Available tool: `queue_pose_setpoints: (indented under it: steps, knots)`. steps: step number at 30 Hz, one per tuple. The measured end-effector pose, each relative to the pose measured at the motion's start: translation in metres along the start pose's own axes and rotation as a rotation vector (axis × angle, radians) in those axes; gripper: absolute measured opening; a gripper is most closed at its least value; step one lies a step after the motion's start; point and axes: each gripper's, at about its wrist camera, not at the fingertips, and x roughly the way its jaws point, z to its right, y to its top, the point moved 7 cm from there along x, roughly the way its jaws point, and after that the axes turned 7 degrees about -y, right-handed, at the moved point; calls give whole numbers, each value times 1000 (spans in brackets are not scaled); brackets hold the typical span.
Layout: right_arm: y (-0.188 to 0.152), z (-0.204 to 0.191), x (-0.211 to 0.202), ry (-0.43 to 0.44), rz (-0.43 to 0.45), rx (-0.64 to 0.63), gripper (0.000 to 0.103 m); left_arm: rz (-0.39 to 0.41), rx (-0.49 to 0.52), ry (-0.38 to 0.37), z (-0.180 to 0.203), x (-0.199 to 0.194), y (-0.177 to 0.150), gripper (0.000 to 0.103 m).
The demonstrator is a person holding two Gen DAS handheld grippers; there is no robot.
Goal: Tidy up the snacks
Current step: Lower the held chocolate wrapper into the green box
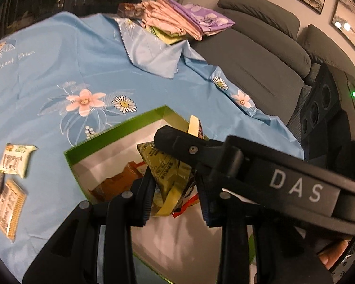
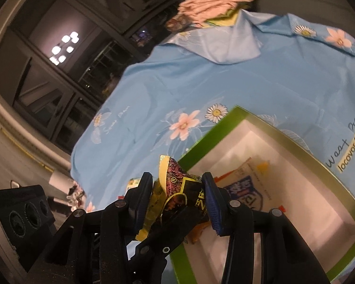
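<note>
A green box with a white inside [image 1: 120, 127] sits on a blue flowered cloth; it also shows in the right wrist view [image 2: 201, 142]. My left gripper [image 1: 175, 189] is shut on a yellow-green snack packet [image 1: 168, 172] above the box. My right gripper [image 2: 177, 196] is shut on a dark purple and yellow snack packet [image 2: 177, 184] over the box's near edge; its fingers [image 1: 177, 142] cross the left wrist view. An orange packet [image 1: 116, 184] and a white and blue packet [image 2: 246, 187] lie in the box. Several loose snack packets [image 1: 11, 177] lie on the cloth to the left.
Folded pink and purple cloths [image 1: 184, 19] are stacked at the far end of the cloth. A grey sofa [image 1: 260, 54] stands to the right. A black device with round holes [image 1: 319, 104] sits by the sofa. Dark windows [image 2: 59, 59] are behind.
</note>
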Motion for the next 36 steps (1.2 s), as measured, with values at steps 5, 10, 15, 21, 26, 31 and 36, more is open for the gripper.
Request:
queue_pose_setpoints:
  steps: [5,10,15,21,26,31,36]
  knots:
    - [1,13,4,-25,-19,43,47,-28,-7,-12,3,12,-3,33]
    - [0,24,7,-47,-39,71,47,-54,-16,-16,4,21,-7,33]
    - [-1,30,9,-50,-52,91,47,-71,-33,-22,2,26,-7,33]
    - [-2,35,10,-61,-63,107,47,-89,-40,-32,2,31,-9,33]
    - [-3,40,16,-73,-90,125,47,-112,-56,-25,-2,38,-11,33]
    - [-5,46,21,-82,-117,148,47,-133,-59,-6,-5,43,-15,33]
    - [-8,50,29,-94,-152,164,47,-154,-76,7,-10,47,-18,32]
